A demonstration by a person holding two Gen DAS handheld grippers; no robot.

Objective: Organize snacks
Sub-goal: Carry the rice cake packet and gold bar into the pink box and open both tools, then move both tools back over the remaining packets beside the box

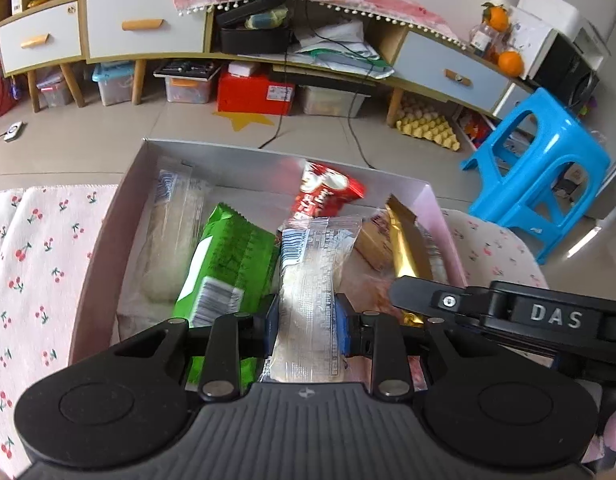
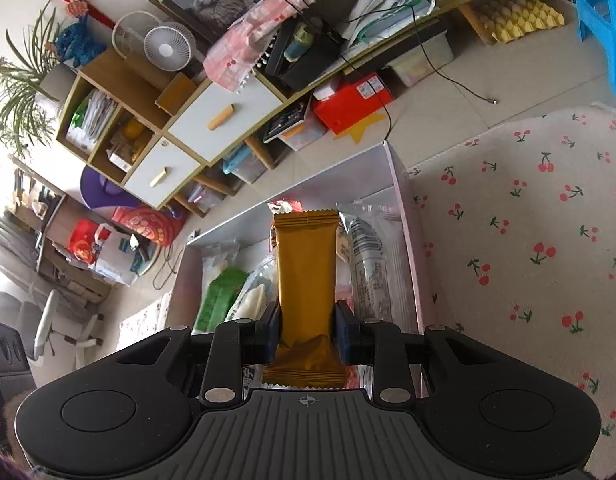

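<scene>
Gold wrapper (image 2: 305, 276) is pinched by the right gripper (image 2: 306, 330), its long axis running up-frame over the box (image 2: 408, 216), while a clear packet (image 1: 308, 292) is clamped likewise by the left gripper (image 1: 306, 326).

Box (image 1: 107, 216) on the cloth (image 1: 39, 264), snack packets (image 1: 227, 264) side by side inside, stool (image 1: 536, 176) to its right.

The right hand-held gripper (image 2: 307, 330) clamps a gold packet (image 2: 305, 264) between its blue pads (image 2: 343, 330), above the open box (image 2: 408, 216). In the box lie a green packet (image 2: 219, 296) and a clear packet (image 2: 372, 264).
</scene>
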